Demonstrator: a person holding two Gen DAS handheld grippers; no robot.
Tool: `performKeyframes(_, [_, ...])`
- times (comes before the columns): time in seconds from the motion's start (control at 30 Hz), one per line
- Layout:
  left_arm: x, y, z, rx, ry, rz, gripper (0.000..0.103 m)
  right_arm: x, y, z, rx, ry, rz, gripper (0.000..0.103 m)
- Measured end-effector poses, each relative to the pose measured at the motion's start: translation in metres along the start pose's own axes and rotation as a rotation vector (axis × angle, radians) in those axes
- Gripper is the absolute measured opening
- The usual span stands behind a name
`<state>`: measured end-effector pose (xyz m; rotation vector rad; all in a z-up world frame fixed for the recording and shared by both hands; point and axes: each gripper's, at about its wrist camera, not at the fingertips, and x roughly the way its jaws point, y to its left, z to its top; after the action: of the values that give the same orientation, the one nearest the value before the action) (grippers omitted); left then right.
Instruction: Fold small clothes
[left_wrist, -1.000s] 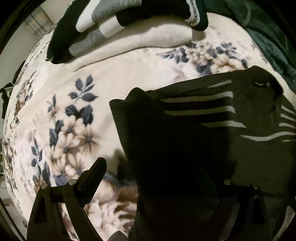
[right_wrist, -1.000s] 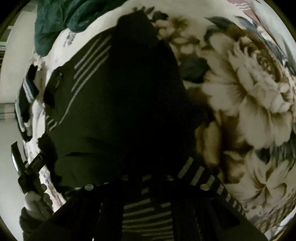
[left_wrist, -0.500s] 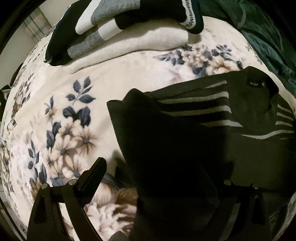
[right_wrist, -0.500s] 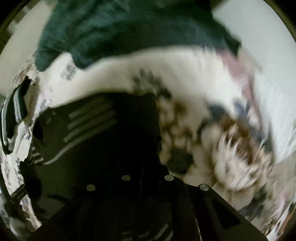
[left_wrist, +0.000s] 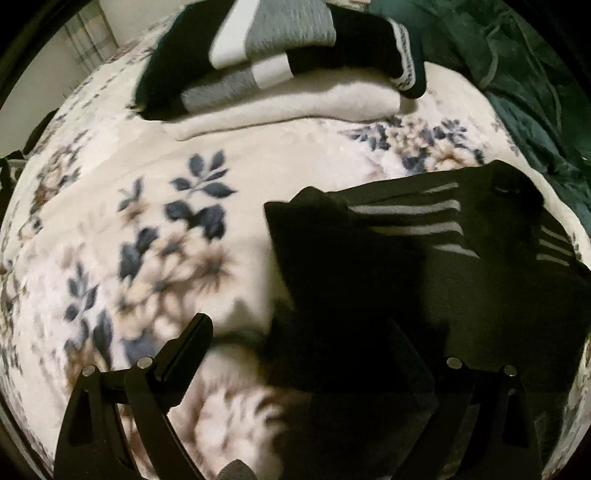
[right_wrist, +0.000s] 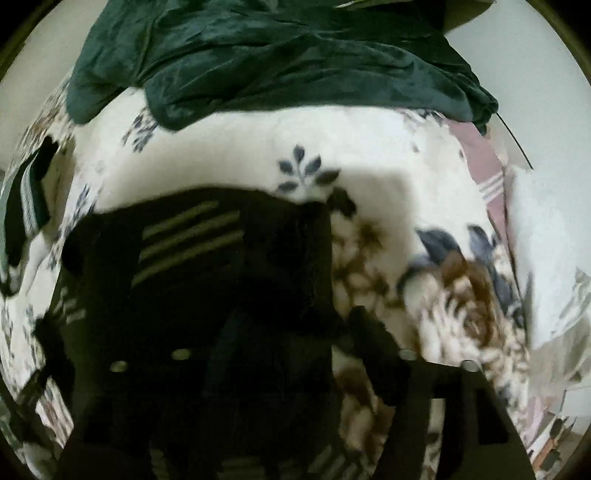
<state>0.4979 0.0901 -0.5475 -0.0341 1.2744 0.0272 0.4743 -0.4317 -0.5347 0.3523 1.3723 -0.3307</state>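
Mid-fold on the black striped garment (left_wrist: 406, 266): your left gripper (left_wrist: 306, 354) is spread wide; right gripper (right_wrist: 295, 332) grip unreadable. Next, flatten it.

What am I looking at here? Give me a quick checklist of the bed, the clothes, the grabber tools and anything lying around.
Surface: floral blanket spread over a bed.
Job's things: black striped garment lying partly folded on the blanket; folded stack of cream, grey and black clothes behind it.
Clutter: rumpled dark green blanket at the far side.
Grippers: left gripper open, one finger over the garment; right gripper looks open above the garment's edge, image blurred.
Cables: a thin dark line near the green blanket, unclear.
Surroundings: pale wall.
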Motion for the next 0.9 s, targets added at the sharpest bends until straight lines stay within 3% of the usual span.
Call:
performKeyframes(0.07, [-0.018,-0.004,-0.014,-0.009,-0.005,-0.009,0.096,-0.010,-0.002,-0.014,-0.009,0.023,0.024,0.083])
performKeyframes(0.17, [-0.045,-0.027,-0.034,-0.015,-0.006,-0.007,0.096,-0.024,-0.010,-0.036,-0.016,0.044,0.073,0.087])
performKeyframes(0.4, [-0.111,-0.138,-0.105,-0.007,0.025,-0.011,0.096,-0.057,-0.048,-0.069,-0.098,0.110,0.192,0.087])
performKeyframes(0.63, [-0.130,-0.273,-0.201,-0.049,0.197,-0.065,0.096,-0.058,-0.121,-0.055,-0.173,0.218,0.306,0.087])
performKeyframes(0.67, [-0.129,-0.296,-0.217,-0.051,0.234,-0.080,0.096,-0.057,-0.130,-0.051,-0.186,0.223,0.319,0.084])
performKeyframes(0.8, [-0.114,-0.371,-0.268,-0.052,0.355,-0.149,0.096,-0.045,-0.160,-0.030,-0.250,0.250,0.354,0.055])
performKeyframes(0.9, [-0.099,-0.416,-0.298,-0.035,0.409,-0.168,0.096,-0.026,-0.175,-0.010,-0.258,0.276,0.378,0.052])
